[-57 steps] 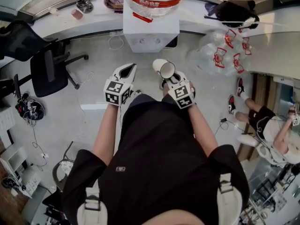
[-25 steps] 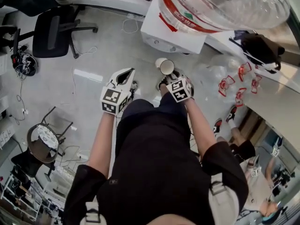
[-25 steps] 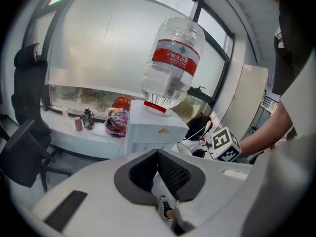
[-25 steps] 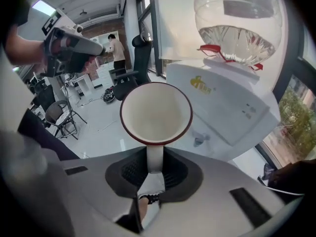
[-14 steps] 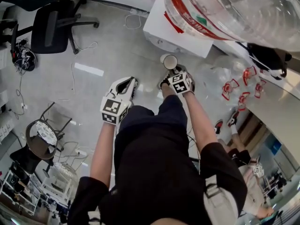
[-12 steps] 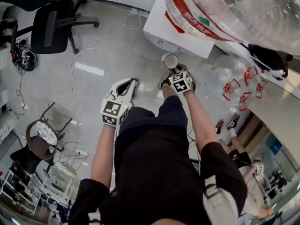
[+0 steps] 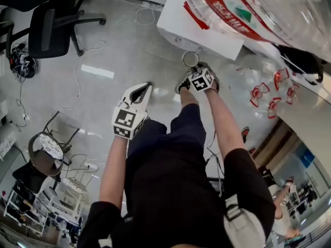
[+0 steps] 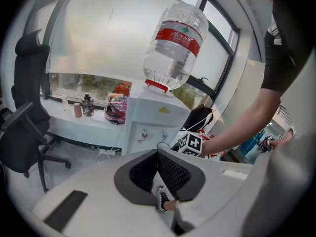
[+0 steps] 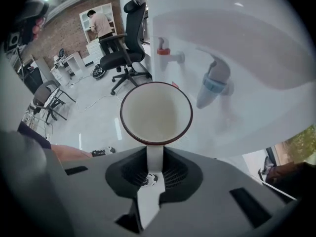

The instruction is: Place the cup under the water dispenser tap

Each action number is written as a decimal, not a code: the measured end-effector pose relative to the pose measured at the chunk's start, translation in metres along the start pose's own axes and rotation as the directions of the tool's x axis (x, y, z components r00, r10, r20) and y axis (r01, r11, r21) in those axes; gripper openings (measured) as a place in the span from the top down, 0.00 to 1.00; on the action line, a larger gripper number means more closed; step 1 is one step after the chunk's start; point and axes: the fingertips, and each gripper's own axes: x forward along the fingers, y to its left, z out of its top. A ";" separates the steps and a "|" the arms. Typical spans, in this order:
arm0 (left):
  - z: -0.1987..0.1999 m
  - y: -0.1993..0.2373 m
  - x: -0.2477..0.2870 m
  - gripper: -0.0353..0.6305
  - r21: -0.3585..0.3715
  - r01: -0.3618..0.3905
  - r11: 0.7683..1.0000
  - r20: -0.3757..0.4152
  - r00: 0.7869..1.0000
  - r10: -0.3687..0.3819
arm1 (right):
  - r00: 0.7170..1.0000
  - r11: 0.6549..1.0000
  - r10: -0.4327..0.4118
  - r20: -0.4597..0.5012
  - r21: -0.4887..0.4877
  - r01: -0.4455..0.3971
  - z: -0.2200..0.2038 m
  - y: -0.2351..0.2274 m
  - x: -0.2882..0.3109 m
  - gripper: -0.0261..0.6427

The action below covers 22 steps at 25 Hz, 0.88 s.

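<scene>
A white cup (image 9: 156,113) with a dark red rim hangs by its handle in my right gripper (image 9: 154,157), whose jaws are shut on the handle. The cup's mouth faces the camera and it looks empty. It sits in front of the white water dispenser (image 9: 237,43), left of and a little below the blue tap (image 9: 213,83); a red tap (image 9: 165,53) is further left. In the head view the cup (image 7: 191,59) is just off the dispenser's front (image 7: 199,27), under the big bottle (image 7: 258,4). My left gripper (image 7: 142,91) hangs shut and empty over the floor, apart from the dispenser.
Black office chairs stand on the floor (image 7: 49,27) (image 9: 123,43). Empty bottles with red handles (image 7: 274,87) and a black bag (image 7: 305,61) lie right of the dispenser. A counter with small items (image 8: 89,107) runs to its left. A person (image 9: 101,21) stands far off.
My right gripper has carried the cup down and in toward the dispenser's front. The left gripper has sunk a little. The head has leaned closer over the bottle.
</scene>
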 end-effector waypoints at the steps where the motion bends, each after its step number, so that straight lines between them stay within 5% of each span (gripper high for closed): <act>1: 0.000 0.001 0.002 0.95 0.003 0.001 1.000 0.003 1.000 -0.001 | 1.000 1.000 -0.006 -0.012 -0.002 0.005 -0.002 -0.002 0.005 0.90; 14: -0.044 0.022 0.007 0.95 -0.006 -0.003 1.000 -0.054 0.999 0.003 | 0.989 0.977 -0.111 -0.093 0.174 0.126 -0.018 -0.038 0.062 0.90; 22: -0.059 0.030 0.010 0.95 -0.013 0.002 1.000 -0.072 0.997 -0.003 | 0.979 0.972 -0.166 -0.114 0.147 0.182 -0.009 -0.047 0.088 0.90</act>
